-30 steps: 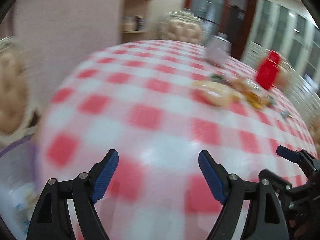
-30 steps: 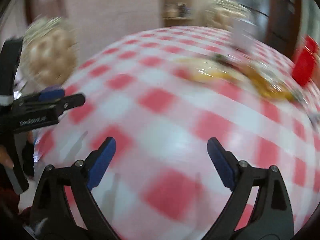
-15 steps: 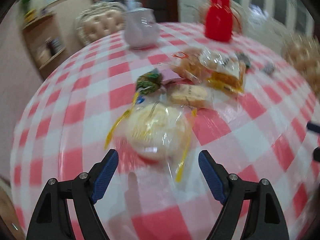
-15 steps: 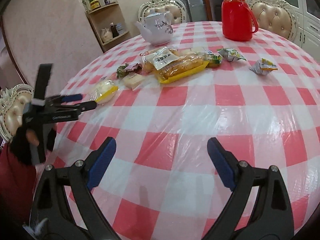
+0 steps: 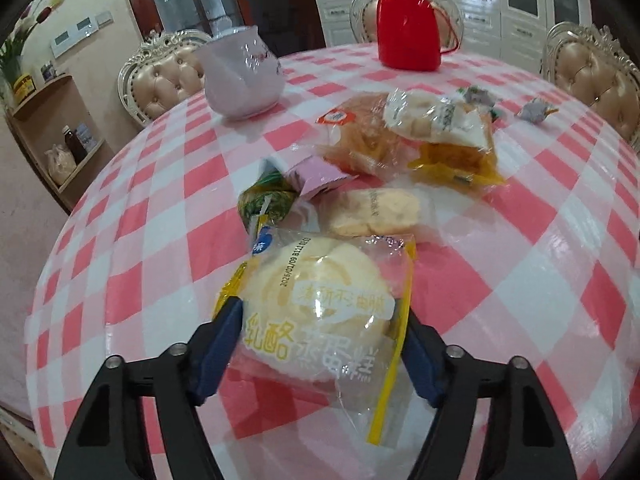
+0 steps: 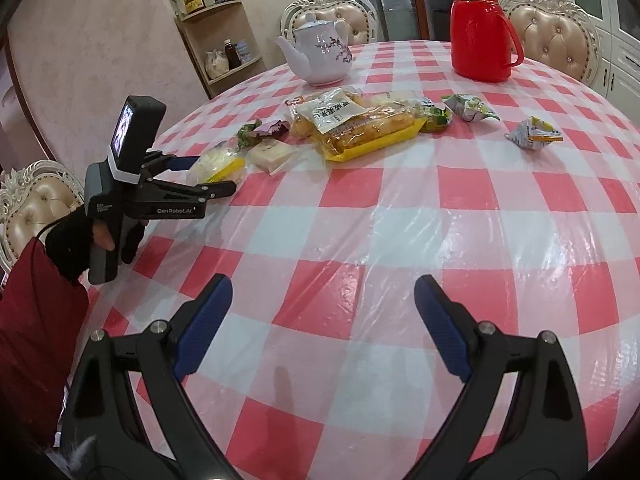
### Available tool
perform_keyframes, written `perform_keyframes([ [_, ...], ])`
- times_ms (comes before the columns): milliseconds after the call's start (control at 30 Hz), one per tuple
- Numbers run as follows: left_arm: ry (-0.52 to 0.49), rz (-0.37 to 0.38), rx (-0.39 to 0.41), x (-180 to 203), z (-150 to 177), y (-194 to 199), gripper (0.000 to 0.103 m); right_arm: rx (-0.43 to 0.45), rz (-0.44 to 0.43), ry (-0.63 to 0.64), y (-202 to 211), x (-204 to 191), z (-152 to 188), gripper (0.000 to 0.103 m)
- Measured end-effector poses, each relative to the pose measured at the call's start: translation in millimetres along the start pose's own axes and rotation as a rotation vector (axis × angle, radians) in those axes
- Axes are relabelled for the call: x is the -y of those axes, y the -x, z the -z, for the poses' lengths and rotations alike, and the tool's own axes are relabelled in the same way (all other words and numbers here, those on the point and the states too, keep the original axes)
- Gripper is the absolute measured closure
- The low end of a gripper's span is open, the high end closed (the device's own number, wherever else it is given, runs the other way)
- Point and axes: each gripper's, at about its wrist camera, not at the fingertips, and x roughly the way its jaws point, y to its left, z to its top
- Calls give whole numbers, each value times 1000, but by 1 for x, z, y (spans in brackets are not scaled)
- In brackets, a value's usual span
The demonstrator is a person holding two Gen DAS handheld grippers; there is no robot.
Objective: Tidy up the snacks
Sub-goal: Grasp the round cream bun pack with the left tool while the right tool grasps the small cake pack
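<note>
A round pale cake in a clear and yellow wrapper [image 5: 320, 300] lies on the checked table between the open fingers of my left gripper [image 5: 320, 344]; the blue pads flank it. It also shows in the right wrist view [image 6: 214, 164], with the left gripper [image 6: 208, 176] around it. Behind it lie a pale biscuit pack [image 5: 372, 210], a green candy [image 5: 266, 200], a pink sachet [image 5: 320, 176] and a pile of bread packs [image 5: 420, 136]. My right gripper [image 6: 322, 320] is open and empty over bare tablecloth near the front edge.
A white teapot [image 6: 320, 56] and a red thermos [image 6: 480, 28] stand at the back. Two small wrapped snacks [image 6: 534, 134] [image 6: 470, 108] lie to the right. Padded chairs [image 6: 552, 24] ring the table; a shelf [image 6: 220, 40] stands by the wall.
My left gripper has swung round and moved forward until the wrapped cake lies between its fingers. The right gripper has steadied, facing the snack pile.
</note>
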Motion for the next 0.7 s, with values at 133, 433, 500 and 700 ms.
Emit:
perform_keyframes([
  [133, 53, 19, 54, 11, 9, 15, 35, -7, 5, 12, -5, -2, 1, 10],
  [433, 220, -42, 82, 10, 29, 52, 35, -24, -20, 214, -60, -43, -46, 19],
  [500, 307, -59, 83, -6, 36, 55, 35, -35, -9, 247, -79, -50, -60, 24],
  [700, 539, -89, 72, -62, 53, 52, 35, -68, -53, 305, -139, -73, -98, 28],
])
